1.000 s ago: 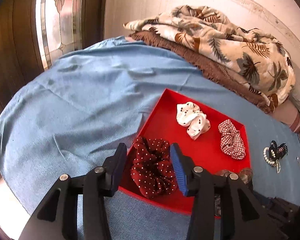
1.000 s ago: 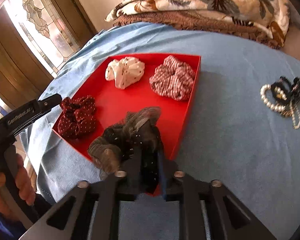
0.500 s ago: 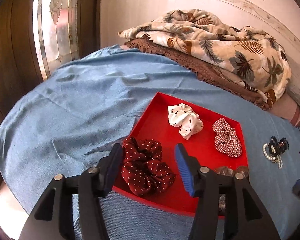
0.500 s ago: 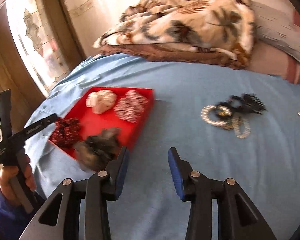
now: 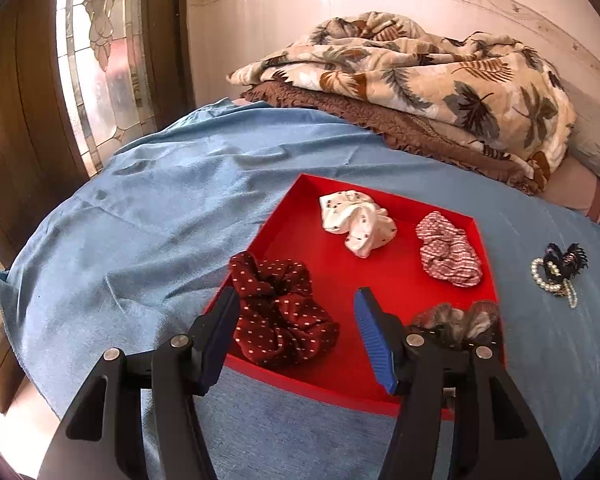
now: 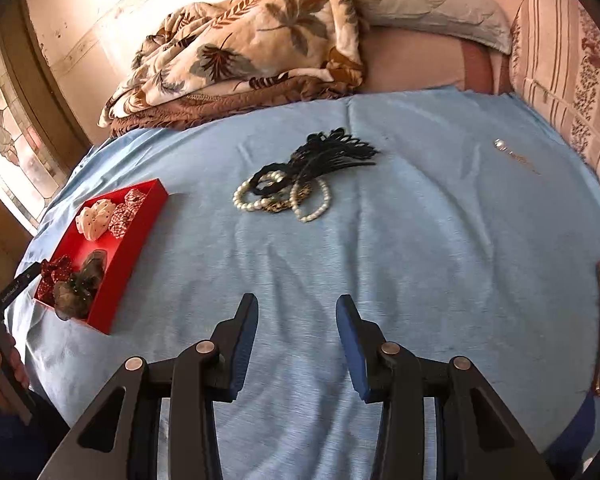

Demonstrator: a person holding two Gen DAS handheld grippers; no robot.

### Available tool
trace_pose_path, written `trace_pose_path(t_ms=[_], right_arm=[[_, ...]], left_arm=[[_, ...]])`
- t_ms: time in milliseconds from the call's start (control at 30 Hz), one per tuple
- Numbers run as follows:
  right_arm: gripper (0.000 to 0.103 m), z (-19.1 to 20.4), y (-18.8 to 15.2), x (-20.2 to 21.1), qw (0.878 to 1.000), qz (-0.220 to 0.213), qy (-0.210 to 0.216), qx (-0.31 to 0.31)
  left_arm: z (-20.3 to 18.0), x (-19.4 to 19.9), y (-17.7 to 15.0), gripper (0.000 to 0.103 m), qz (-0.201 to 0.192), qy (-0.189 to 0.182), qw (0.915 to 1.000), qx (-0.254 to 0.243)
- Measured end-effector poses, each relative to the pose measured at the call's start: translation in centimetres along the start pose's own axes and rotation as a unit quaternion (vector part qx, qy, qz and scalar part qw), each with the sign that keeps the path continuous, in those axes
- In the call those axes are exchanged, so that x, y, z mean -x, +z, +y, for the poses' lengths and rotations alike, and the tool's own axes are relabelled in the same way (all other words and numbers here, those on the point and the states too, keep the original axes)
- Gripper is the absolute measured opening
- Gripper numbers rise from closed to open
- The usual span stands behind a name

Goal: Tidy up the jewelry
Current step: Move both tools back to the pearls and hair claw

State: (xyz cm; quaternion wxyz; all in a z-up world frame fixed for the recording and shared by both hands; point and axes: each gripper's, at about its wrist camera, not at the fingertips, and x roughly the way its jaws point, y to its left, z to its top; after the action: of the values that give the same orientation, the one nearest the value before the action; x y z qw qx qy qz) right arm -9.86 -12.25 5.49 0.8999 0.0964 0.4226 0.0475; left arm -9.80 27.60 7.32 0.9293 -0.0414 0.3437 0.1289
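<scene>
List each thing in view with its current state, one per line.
Red tray: on the blue cloth, holds four scrunchies.
Maroon dotted scrunchie: in tray, not gripped.
Pearl bracelets: loose on cloth, outside tray.
Black hair clip: beside the pearls.
Left claw: open.
Right claw: open, empty.

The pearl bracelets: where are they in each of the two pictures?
Left wrist view: the pearl bracelets lie at the far right edge, on the blue cloth right of the red tray.
Right wrist view: upper centre, right of the tray.
Shared landmark: the black hair clip tangled with them.
</scene>
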Motion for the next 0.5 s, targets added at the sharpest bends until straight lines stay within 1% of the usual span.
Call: trace_pose_path(t_ms=[67, 167, 200, 333, 433, 500], right_arm=[[0.044, -0.5, -0.1, 0.4, 1.000, -0.003, -0.004, -0.002], [0.044, -1.5, 0.2, 0.8, 1.000, -0.010, -0.010, -0.010], [0.044, -2.0, 0.3, 0.8, 1.000, -0.013, -0.011, -0.013], [0.044, -3.4, 1.0, -0.2, 1.000, -0.014, -0.018, -0.020], [0.044, -4.2, 1.4, -1.3, 0.999, -0.014, -0.015, -0.030], [0.044, -4.8, 1.8, -2.2, 0.999, -0.016, -0.011, -0.036]], left_arm=[[-0.4, 0.9, 0.3, 0.058, -0.001, -0.008, 1.0000, -0.004], [-1.4, 3.3, 0.9, 0.059, -0.008, -0.052, 0.9986, 0.001], [-2.0, 4.2, 1.2, 0.062, -0.009, -0.064, 0.9979, -0.003], [-5.5, 6.1, 2.2, 0.065, -0.010, -0.107, 0.9937, -0.030], [-9.5, 5.6, 2.8, 0.065, 0.012, -0.143, 0.9882, -0.054], [-12.6, 4.4, 3.1, 0.065, 0.041, -0.167, 0.9830, -0.063]])
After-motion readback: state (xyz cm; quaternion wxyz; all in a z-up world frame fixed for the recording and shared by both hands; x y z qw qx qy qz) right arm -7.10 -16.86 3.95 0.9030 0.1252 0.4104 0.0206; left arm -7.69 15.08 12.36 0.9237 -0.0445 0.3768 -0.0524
